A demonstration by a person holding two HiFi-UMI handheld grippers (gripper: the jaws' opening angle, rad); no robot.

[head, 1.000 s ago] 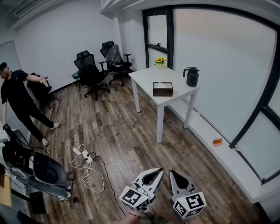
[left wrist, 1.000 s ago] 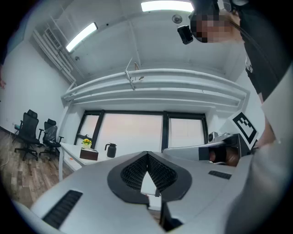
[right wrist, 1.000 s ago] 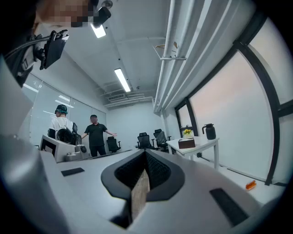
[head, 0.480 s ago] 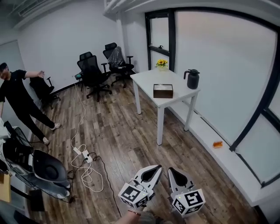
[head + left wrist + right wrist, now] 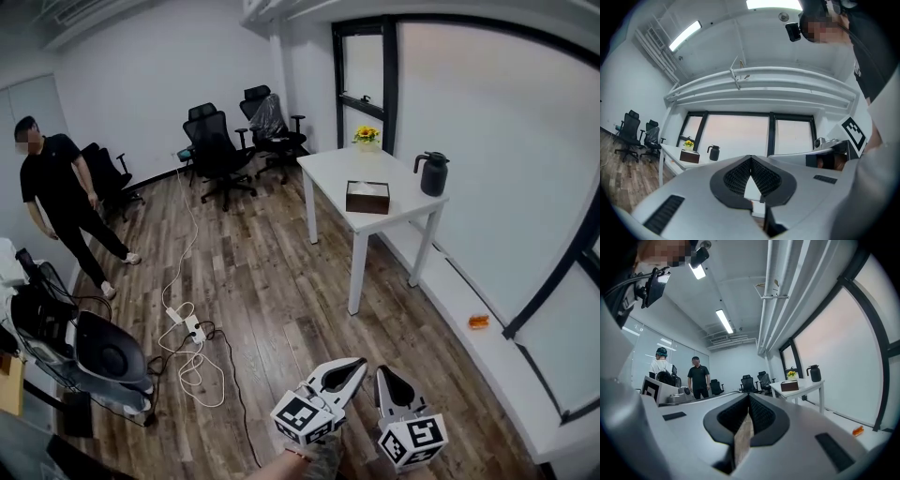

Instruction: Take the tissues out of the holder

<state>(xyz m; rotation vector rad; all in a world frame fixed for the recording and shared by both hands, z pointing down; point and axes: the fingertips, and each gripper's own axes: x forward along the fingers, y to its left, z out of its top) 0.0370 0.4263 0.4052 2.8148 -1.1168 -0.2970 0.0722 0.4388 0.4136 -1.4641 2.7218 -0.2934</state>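
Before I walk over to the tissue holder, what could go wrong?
Cables and a power strip lie on the floor at left; straying there could trip you. The tissue holder sits near the table edge; a push might slide it off. A swing could tip the black jug nearby.

Left tongs (image 5: 354, 366) and right tongs (image 5: 383, 373) closed, empty, side by side

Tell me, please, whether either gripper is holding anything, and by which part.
Nothing is held: left gripper and right gripper are both shut, empty, far from the tissue holder.
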